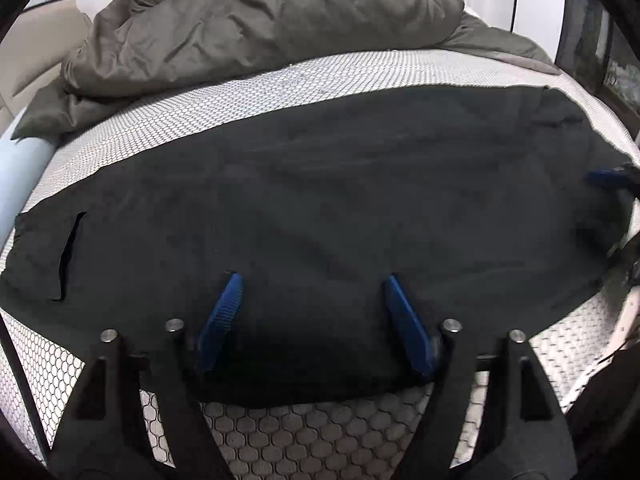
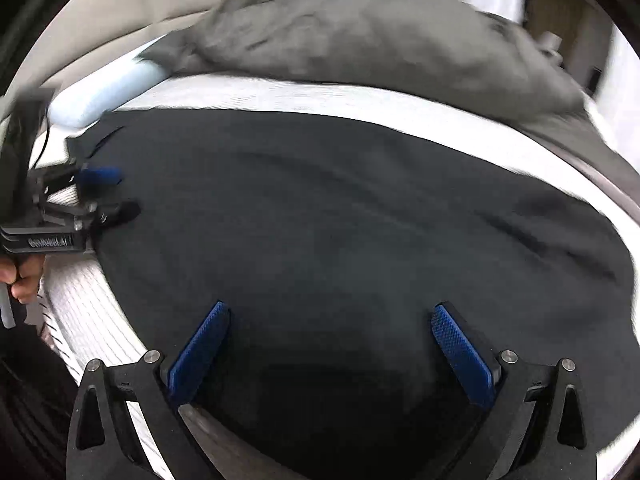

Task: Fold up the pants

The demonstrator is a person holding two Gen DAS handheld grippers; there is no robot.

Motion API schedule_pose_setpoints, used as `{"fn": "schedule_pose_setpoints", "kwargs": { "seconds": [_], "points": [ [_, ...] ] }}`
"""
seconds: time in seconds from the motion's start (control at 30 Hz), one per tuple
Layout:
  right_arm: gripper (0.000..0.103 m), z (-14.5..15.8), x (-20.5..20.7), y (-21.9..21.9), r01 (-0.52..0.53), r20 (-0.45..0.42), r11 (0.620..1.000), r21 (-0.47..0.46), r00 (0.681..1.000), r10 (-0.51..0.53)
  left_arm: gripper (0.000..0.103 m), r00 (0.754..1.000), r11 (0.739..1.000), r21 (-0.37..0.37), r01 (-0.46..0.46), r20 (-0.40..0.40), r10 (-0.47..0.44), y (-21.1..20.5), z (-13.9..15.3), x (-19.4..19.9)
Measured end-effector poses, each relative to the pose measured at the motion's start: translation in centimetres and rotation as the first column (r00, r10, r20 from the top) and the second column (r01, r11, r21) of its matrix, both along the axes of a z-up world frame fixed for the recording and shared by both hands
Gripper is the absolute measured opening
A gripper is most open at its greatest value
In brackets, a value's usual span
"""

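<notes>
On the bed's honeycomb mattress (image 1: 280,436) the black pants (image 1: 320,208) lie flat. Left tool (image 1: 312,280) and right tool (image 2: 332,308) both gape, empty, above cloth. Advice: clamp matching edge points, lift together, keep fold square.

Only one marking visible: pale lettering on the left claw (image 2: 102,194) body, too blurred to read reliably.
</notes>
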State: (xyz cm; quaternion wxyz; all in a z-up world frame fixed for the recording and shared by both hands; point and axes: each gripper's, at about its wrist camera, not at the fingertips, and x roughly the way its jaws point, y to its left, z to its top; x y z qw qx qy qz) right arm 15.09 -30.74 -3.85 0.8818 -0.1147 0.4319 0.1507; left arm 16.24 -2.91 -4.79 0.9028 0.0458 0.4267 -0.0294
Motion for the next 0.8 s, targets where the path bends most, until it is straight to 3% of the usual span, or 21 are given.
{"fn": "schedule_pose_setpoints", "kwargs": {
  "seconds": [0.07, 0.13, 0.2, 0.27, 0.37, 0.43, 0.5, 0.6, 0.67, 0.73, 0.8],
  "points": [
    [0.102, -0.2, -0.6, -3.8, 0.106, 0.023, 0.993, -0.043, 0.994, -0.105, 0.084, 0.999, 0.999, -0.033, -0.032, -0.006, 0.031, 0.7, 0.2, 0.0],
    [0.102, -0.6, -1.0, -8.9, 0.262, 0.062, 0.962, -0.079, 0.964, -0.257, 0.084, 0.998, 0.997, -0.051, -0.061, -0.019, 0.060, 2.7, 0.1, 0.7],
    [0.102, -0.9, -1.4, -13.7, 0.397, 0.063, 0.918, -0.013, 0.916, -0.395, 0.084, 0.997, 0.995, -0.058, -0.081, -0.022, 0.079, 3.7, 0.7, 0.4],
    [0.102, -0.7, -1.7, -15.8, 0.447, 0.070, 0.893, 0.054, 0.890, -0.450, 0.083, 0.994, 0.992, -0.066, -0.108, -0.016, 0.107, 3.7, 1.2, -0.9],
    [0.102, 0.7, -2.2, -14.7, 0.432, 0.140, 0.895, 0.110, 0.885, -0.444, 0.082, 0.996, 0.989, -0.131, -0.069, 0.043, 0.075, 2.7, 3.0, -1.3],
    [0.102, 1.3, -1.5, -12.8, 0.373, 0.119, 0.918, 0.134, 0.914, -0.389, 0.082, 0.997, 0.992, -0.127, 0.005, 0.072, 0.004, 0.8, 3.9, -0.9],
    [0.102, 2.2, 0.2, -9.7, 0.287, 0.137, 0.953, 0.096, 0.945, -0.298, 0.082, 0.997, 0.995, -0.083, 0.055, 0.066, -0.050, -1.6, 3.6, -0.4],
    [0.102, 2.4, 3.5, -5.2, 0.195, 0.153, 0.981, -0.005, 0.969, -0.192, 0.082, 0.996, 0.994, -0.065, 0.087, -0.012, -0.088, -3.9, 1.5, 1.3],
    [0.094, 1.3, 5.7, -3.2, 0.163, 0.115, 0.985, -0.053, 0.981, -0.156, 0.083, 0.995, 0.995, -0.056, 0.080, -0.053, -0.083, -4.4, 0.2, 1.8],
    [0.078, -0.9, 7.4, -3.4, 0.168, 0.063, 0.970, -0.176, 0.985, -0.159, 0.084, 0.995, 0.992, -0.091, 0.087, -0.050, -0.092, -4.1, -0.2, 1.6],
    [0.079, -1.6, 7.5, -5.9, 0.213, 0.059, 0.960, -0.183, 0.977, -0.206, 0.084, 0.994, 0.988, -0.117, 0.099, -0.042, -0.105, -3.5, -0.3, 1.5]
  ]
}}
